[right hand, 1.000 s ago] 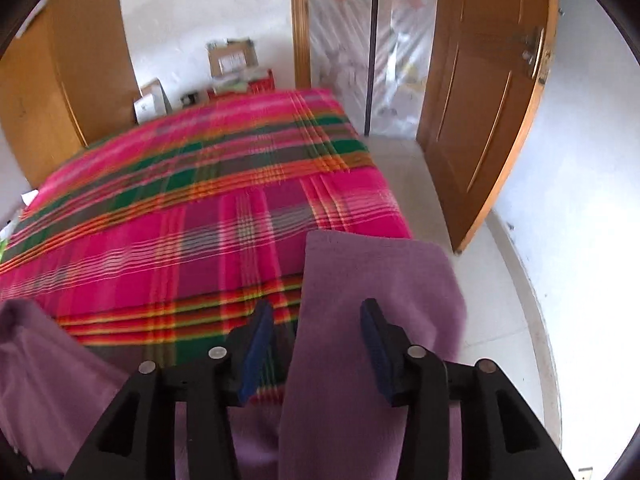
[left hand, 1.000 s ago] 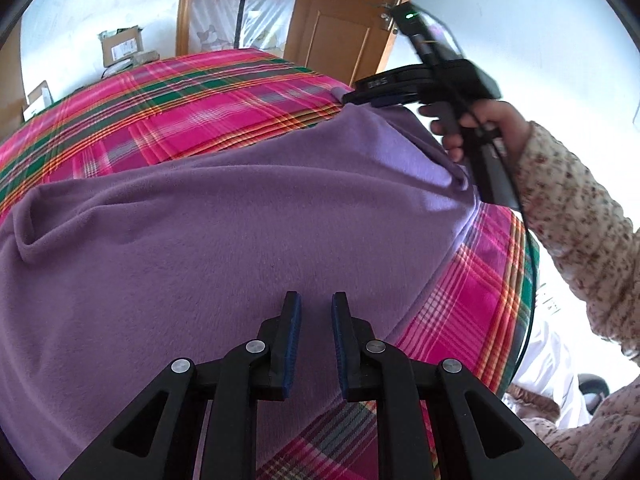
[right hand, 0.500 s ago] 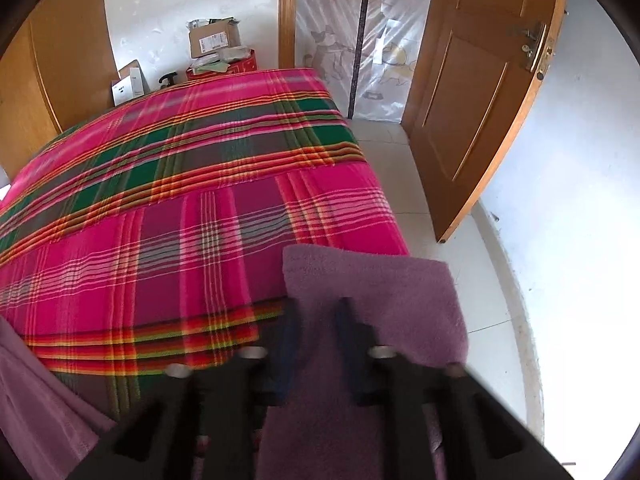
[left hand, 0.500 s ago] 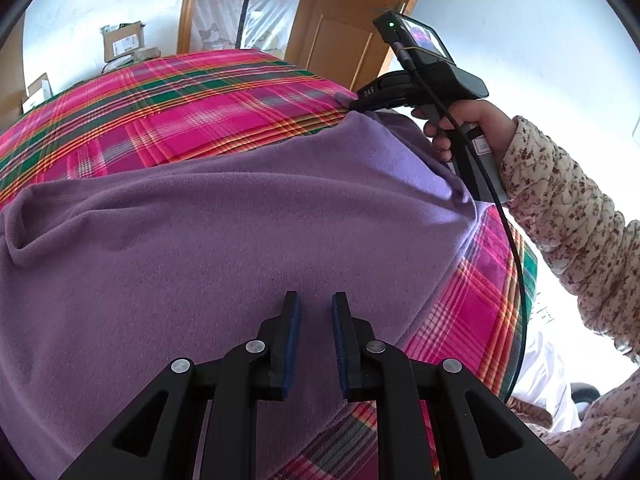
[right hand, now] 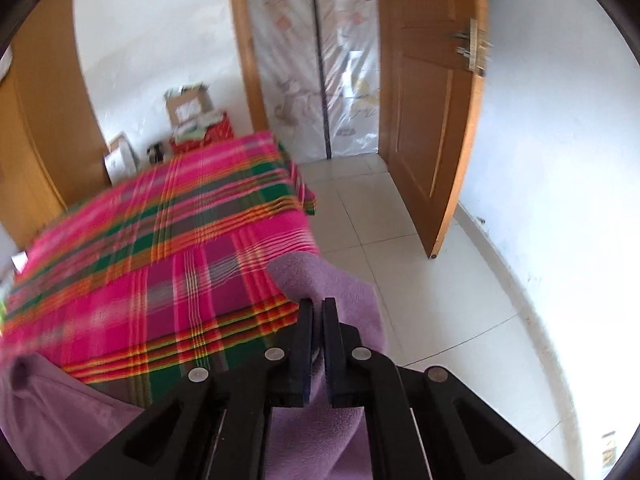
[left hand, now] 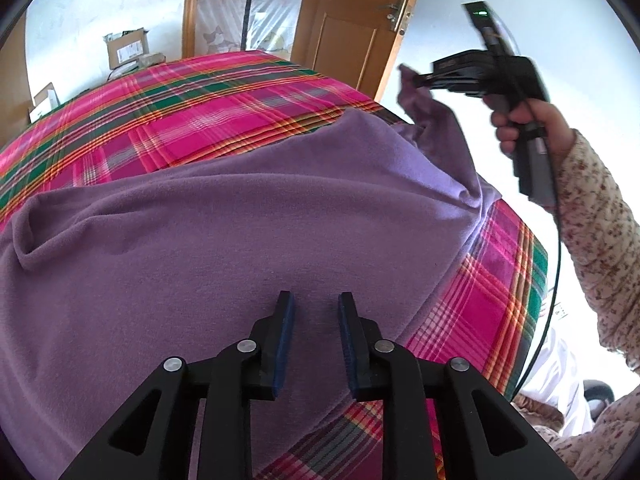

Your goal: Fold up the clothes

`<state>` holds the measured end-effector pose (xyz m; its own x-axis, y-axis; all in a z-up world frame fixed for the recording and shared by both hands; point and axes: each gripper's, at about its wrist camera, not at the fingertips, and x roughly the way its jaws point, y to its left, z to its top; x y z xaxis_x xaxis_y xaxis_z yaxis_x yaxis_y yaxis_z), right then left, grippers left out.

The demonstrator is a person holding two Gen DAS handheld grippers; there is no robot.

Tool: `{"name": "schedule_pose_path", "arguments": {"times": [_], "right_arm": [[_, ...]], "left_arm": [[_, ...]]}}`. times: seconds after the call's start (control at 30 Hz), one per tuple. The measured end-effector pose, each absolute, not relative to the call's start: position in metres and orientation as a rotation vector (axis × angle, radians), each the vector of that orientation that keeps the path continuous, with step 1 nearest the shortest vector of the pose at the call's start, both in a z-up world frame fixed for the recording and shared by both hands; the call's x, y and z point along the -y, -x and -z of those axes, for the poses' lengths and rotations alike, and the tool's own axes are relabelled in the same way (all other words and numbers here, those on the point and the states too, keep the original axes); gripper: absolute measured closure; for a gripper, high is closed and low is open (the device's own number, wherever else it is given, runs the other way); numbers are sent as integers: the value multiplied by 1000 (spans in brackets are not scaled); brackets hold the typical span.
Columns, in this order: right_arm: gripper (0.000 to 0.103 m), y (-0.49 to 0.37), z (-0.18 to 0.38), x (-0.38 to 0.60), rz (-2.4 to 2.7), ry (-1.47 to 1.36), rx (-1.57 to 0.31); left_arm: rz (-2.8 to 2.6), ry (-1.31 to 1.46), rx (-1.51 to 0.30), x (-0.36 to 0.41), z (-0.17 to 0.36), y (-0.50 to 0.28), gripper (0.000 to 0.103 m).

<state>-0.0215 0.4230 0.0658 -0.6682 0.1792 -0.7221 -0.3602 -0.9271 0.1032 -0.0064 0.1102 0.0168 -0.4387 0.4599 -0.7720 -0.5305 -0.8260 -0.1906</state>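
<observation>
A purple fleece garment [left hand: 240, 220] lies spread over a bed covered by a pink, green and orange plaid blanket [left hand: 200, 120]. My left gripper [left hand: 314, 300] hangs low over the garment's near part; its jaws are opening, with a clear gap and no cloth pinched between the pads. In the left wrist view, my right gripper [left hand: 416, 78] is shut on the garment's far right corner and holds it lifted off the bed. In the right wrist view, the right gripper [right hand: 318, 302] has its jaws together on a fold of the purple garment [right hand: 332, 280], beside the blanket [right hand: 160, 260].
A hand in a floral sleeve [left hand: 592, 216] holds the right gripper. A wooden door [right hand: 432, 120] stands ajar to the right of the bed, above a tiled floor [right hand: 440, 300]. Cardboard boxes [right hand: 188, 104] sit past the bed's far end, next to a plastic-wrapped panel [right hand: 320, 60].
The right gripper went from open around the garment's corner to shut on it and raised it off the bed. The left gripper's jaws widened a little; it stayed in place.
</observation>
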Motion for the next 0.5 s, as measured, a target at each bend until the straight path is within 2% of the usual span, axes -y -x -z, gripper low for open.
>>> {"name": "schedule_pose_path", "arguments": {"times": [0.2,0.5], "right_arm": [[98,-22,-76,-459,-2568,964,-441],[98,-75,-50,-512,-2460,909,-687]], "left_arm": [[-2259,1196,-133,-114,-18,9,74],[-2253,1220,-113,-123,-21,15,72]]}}
